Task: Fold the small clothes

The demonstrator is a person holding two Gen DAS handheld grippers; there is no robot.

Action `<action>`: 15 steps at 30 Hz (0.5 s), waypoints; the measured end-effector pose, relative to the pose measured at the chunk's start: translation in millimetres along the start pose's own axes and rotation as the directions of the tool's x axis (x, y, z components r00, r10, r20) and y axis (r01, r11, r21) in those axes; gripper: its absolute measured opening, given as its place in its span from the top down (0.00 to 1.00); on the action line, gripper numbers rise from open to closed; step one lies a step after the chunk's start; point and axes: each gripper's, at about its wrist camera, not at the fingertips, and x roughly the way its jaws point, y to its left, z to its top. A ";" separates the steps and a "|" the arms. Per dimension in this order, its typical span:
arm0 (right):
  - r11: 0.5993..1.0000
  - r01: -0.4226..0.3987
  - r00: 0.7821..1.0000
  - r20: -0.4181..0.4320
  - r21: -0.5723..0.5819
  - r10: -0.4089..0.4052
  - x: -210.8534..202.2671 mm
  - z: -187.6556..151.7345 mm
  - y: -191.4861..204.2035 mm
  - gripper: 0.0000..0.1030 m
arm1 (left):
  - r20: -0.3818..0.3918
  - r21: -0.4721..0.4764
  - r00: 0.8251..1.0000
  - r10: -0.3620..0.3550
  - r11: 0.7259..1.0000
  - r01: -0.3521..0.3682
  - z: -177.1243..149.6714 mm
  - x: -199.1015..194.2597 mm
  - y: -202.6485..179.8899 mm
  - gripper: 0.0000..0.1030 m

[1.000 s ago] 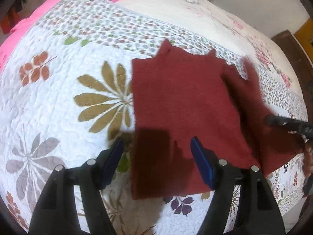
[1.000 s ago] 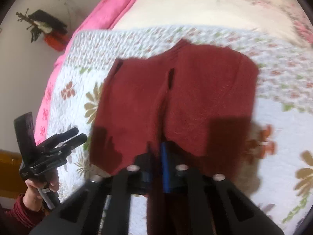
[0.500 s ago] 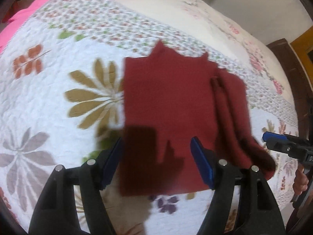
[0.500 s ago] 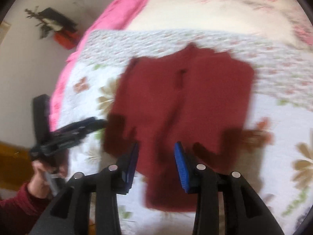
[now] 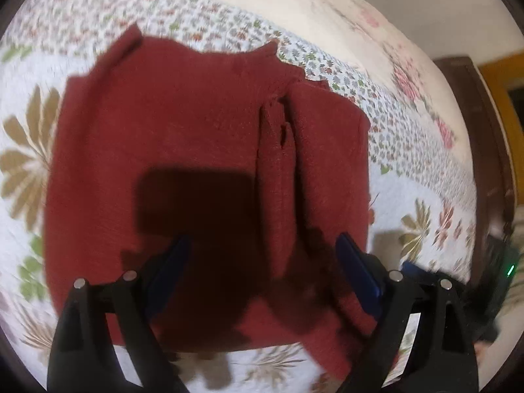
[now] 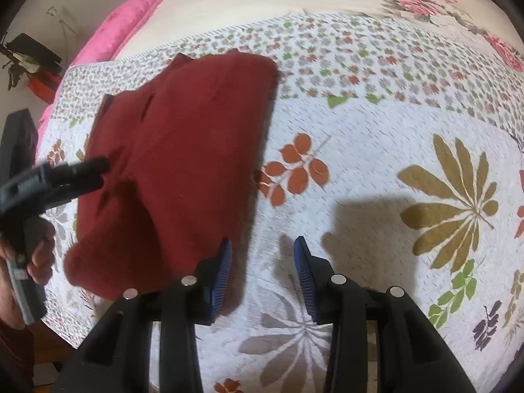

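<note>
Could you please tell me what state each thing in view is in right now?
Left hand-held gripper: open, holding nothing, over the garment.
Right hand-held gripper: open, holding nothing, at the garment's edge.
Dark red garment: released, lying flat on the quilt, one side folded inward, fold unfinished.
Floral quilt: spread out under the garment.

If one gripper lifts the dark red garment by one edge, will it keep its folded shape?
Probably not. The garment looks like soft knit, lying limp with a loose fold ridge, so it would likely droop and unfold. It seems light, and the quilt may grip it when pushed.
</note>
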 end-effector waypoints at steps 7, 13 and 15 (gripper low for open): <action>1.000 -0.004 1.000 0.001 0.017 0.004 3.1 -6.7 -14.6 0.61 | -0.102 -0.079 0.994 -0.029 0.997 0.020 0.3 33.7 -3.0 0.13; 1.000 0.001 1.000 -0.003 0.010 -0.001 5.6 -9.4 -21.0 0.61 | -0.135 -0.107 0.989 -0.054 0.993 0.040 -3.1 49.4 -9.5 0.33; 1.000 0.000 1.000 -0.006 0.014 0.000 7.3 -10.6 -22.9 0.61 | -0.137 -0.123 0.989 -0.064 0.991 0.048 -3.2 51.4 -10.0 0.48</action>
